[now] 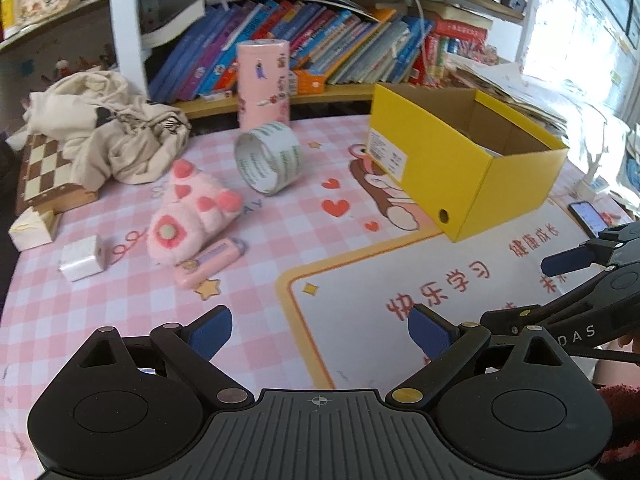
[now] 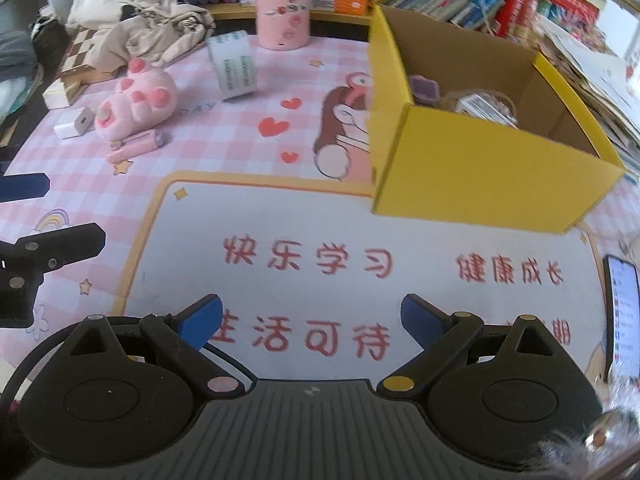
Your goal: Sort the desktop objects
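We hold both grippers above the mat (image 2: 360, 208), the left gripper (image 1: 320, 332) and the right gripper (image 2: 311, 322) each spread wide with nothing between the fingers. The box (image 2: 472, 160) stands open at the right with a few items inside. Left of it lie the tape (image 1: 269, 159), plush (image 1: 188, 212), pink case (image 1: 210, 262) and charger (image 1: 82, 258), near one another.

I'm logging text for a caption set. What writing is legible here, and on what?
"快乐学习" on the desk mat
"健康成长" on the desk mat
"生活可待" on the desk mat, first character partly hidden
"DAS" on the right hand-held gripper, cut off
Yellow box label, tape roll, book spines: unreadable
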`<action>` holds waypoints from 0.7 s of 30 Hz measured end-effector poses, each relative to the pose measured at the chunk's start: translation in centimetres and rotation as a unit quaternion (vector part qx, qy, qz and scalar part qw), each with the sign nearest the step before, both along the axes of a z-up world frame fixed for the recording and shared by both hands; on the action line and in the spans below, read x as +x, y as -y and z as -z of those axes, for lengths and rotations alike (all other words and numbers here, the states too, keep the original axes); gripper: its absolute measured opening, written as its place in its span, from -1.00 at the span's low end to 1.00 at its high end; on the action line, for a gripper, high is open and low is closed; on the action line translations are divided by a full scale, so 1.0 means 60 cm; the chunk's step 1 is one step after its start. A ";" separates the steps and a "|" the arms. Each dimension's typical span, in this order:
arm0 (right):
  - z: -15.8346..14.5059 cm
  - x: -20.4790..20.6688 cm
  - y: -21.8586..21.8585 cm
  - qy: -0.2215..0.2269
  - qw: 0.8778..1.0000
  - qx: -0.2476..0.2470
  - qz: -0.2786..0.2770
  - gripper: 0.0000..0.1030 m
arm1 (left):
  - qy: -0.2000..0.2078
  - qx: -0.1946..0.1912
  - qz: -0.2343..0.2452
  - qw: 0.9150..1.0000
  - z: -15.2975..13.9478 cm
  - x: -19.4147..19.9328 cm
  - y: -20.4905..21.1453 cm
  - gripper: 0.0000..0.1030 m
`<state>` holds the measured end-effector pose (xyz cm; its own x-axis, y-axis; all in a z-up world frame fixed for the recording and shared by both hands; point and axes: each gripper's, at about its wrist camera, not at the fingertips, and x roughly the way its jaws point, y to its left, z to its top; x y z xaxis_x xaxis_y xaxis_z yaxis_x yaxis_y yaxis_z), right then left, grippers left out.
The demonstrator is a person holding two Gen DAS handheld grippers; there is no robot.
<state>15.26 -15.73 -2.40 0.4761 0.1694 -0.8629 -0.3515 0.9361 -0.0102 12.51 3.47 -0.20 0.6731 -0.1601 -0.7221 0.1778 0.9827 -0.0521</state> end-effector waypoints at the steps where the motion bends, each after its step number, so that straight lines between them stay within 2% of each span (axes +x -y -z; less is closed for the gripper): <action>1: 0.000 0.002 -0.007 0.001 1.000 0.000 -0.006 0.87 | 0.001 0.000 -0.004 1.000 -0.001 -0.001 -0.004 0.88; 14: 0.006 0.025 -0.093 0.020 0.995 -0.025 -0.100 0.87 | 0.019 -0.014 -0.065 0.998 -0.004 -0.003 -0.066 0.88; 21: 0.000 0.049 -0.121 0.042 0.992 -0.021 -0.120 0.87 | 0.041 -0.029 -0.113 0.992 -0.002 0.001 -0.098 0.88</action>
<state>18.19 -8.45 -2.40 0.4964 0.2510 -0.8310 -0.5600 0.8241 -0.0856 12.56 9.33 -0.06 0.7527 -0.0377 -0.6573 -0.0405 0.9938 -0.1034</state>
